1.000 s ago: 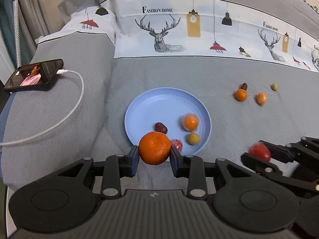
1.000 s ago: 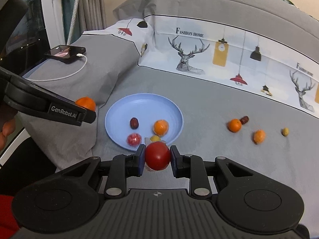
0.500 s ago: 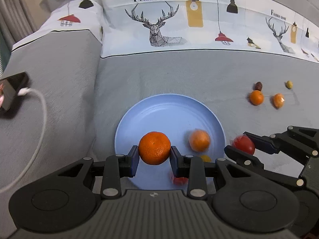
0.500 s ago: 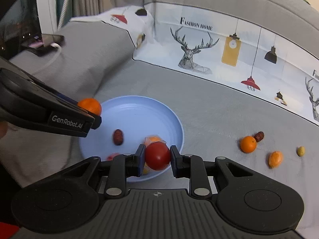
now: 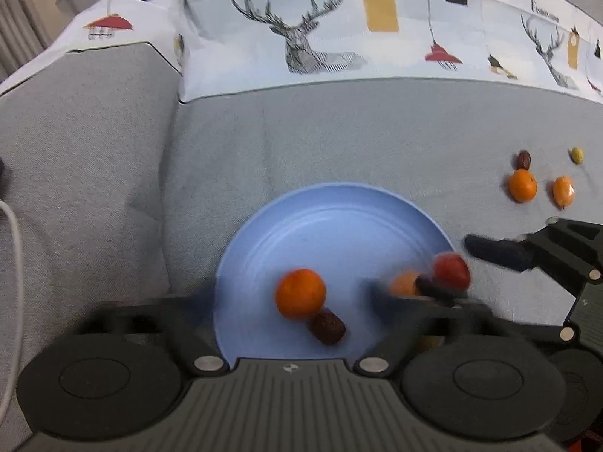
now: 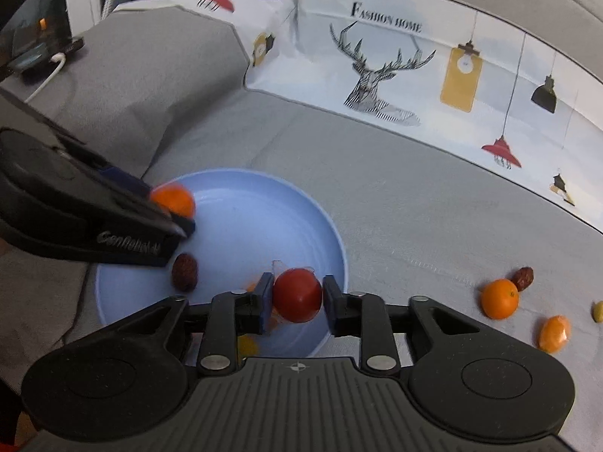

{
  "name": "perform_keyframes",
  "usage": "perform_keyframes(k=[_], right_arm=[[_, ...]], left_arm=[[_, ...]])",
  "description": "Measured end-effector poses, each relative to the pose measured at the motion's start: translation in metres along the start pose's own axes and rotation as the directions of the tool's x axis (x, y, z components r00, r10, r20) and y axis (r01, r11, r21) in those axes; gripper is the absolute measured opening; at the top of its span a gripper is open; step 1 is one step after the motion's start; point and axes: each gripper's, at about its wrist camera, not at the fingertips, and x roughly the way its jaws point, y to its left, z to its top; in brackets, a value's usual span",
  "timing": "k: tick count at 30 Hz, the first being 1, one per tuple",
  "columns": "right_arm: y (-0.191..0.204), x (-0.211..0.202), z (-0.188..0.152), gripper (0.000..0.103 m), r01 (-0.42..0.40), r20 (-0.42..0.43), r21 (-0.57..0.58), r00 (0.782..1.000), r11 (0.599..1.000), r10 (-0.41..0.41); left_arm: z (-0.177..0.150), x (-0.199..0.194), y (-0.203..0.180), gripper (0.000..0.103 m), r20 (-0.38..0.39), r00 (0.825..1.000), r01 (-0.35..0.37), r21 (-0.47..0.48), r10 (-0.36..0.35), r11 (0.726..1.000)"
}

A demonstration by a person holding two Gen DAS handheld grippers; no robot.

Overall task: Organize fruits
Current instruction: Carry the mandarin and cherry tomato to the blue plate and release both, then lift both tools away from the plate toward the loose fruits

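Observation:
A blue plate point(image 5: 331, 222) lies on the grey bed cover; it also shows in the right wrist view point(image 6: 248, 226). My left gripper point(image 5: 299, 293) is open, its fingers blurred and spread wide; the orange point(image 5: 300, 293) is free between them over the plate, beside a dark date point(image 5: 327, 326). In the right wrist view the orange point(image 6: 173, 199) sits at the left gripper's tip. My right gripper point(image 6: 297, 295) is shut on a red tomato point(image 6: 297, 294) over the plate's near right rim; the tomato also shows in the left wrist view point(image 5: 450, 269).
Loose on the cover to the right lie an orange point(image 6: 499, 298), a date point(image 6: 524, 278), a small wrapped orange fruit point(image 6: 554, 333) and a yellow-green fruit point(image 6: 598, 310). A phone on a white cable point(image 6: 41, 52) lies far left. A printed pillow point(image 6: 414, 75) stands behind.
My left gripper has opened and let go of the orange over the plate. Both grippers moved forward over the plate; the right one still holds the tomato.

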Motion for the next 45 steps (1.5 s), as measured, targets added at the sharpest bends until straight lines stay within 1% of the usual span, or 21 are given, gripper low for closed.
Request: perform_keyframes(k=[1,2,3,5,9,12,14,17,19,20,23,26,29,32,36,39,45], right_arm=[[-0.001,-0.001,0.0,0.065,-0.005,0.002,-0.001,1.0,1.0,0.005],[-0.001,-0.002,0.0,0.083,-0.001,-0.002,-0.003,1.0,1.0,0.001],[0.0,-0.004,-0.001,0.089,0.014,-0.01,-0.006,1.0,1.0,-0.014],[0.0,-0.013,-0.005,0.09,0.007,-0.028,-0.02,1.0,1.0,-0.008],[0.0,-0.048,-0.023,0.099,-0.003,-0.062,0.007,0.998,1.0,0.003],[0.002,-0.079,-0.041,0.099,-0.015,-0.088,0.068,0.996,0.998,0.021],[0.004,-0.097,-0.051,0.099,-0.017,-0.099,0.108,0.995,0.994,0.027],[0.011,-0.125,-0.064,0.1,0.005,-0.104,0.14,0.995,0.99,0.01],[0.016,-0.141,-0.07,0.101,0.035,-0.1,0.146,0.995,0.989,-0.021],[0.017,-0.148,-0.071,0.102,0.043,-0.092,0.143,0.995,0.989,-0.03],[0.02,-0.172,-0.073,0.102,0.068,-0.03,0.13,0.997,0.989,-0.064],[0.018,-0.193,-0.075,0.102,0.085,0.018,0.154,0.996,0.984,-0.088],[0.015,-0.211,-0.083,0.102,0.091,0.041,0.183,0.994,0.979,-0.1],[0.011,-0.227,-0.091,0.102,0.102,0.071,0.211,0.99,0.972,-0.119],[0.01,-0.248,-0.101,0.102,0.112,0.117,0.218,0.983,0.969,-0.14],[0.01,-0.256,-0.108,0.102,0.12,0.127,0.219,0.98,0.968,-0.151],[0.003,-0.264,-0.115,0.102,0.134,0.141,0.25,0.975,0.959,-0.173]], left_arm=[[-0.001,-0.006,0.001,0.102,0.028,1.0,-0.001,-0.01,0.002,1.0],[-0.003,-0.011,0.0,0.102,0.039,0.999,0.002,-0.009,-0.001,1.0],[-0.003,-0.013,-0.002,0.102,0.033,0.999,0.003,0.0,-0.003,1.0],[-0.008,-0.019,-0.006,0.102,0.012,1.0,-0.004,0.024,0.003,1.0],[-0.029,-0.043,-0.01,0.102,-0.004,1.0,0.002,0.023,-0.002,1.0],[-0.049,-0.063,-0.013,0.102,-0.032,0.999,0.006,0.021,-0.005,1.0],[-0.06,-0.076,-0.016,0.102,-0.05,0.999,-0.013,0.028,0.014,1.0],[-0.074,-0.099,-0.017,0.102,-0.039,0.999,-0.018,0.011,0.019,1.0],[-0.082,-0.113,-0.017,0.102,-0.027,0.999,-0.021,-0.002,0.021,1.0],[-0.084,-0.119,-0.018,0.102,-0.022,1.0,-0.022,-0.004,0.022,1.0],[-0.094,-0.139,-0.022,0.102,0.009,1.0,-0.026,0.001,0.026,1.0],[-0.1,-0.157,-0.028,0.102,0.04,0.999,-0.033,0.019,0.032,0.999],[-0.103,-0.175,-0.028,0.103,0.077,0.996,-0.052,0.003,0.052,0.999],[-0.103,-0.189,-0.029,0.103,0.099,0.994,-0.041,-0.011,0.042,0.999],[-0.103,-0.206,-0.042,0.103,0.136,0.99,-0.033,0.02,0.03,0.999],[-0.104,-0.213,-0.052,0.103,0.141,0.99,-0.012,0.043,0.006,0.999],[-0.103,-0.218,-0.063,0.103,0.151,0.989,-0.003,0.06,-0.006,0.998]])
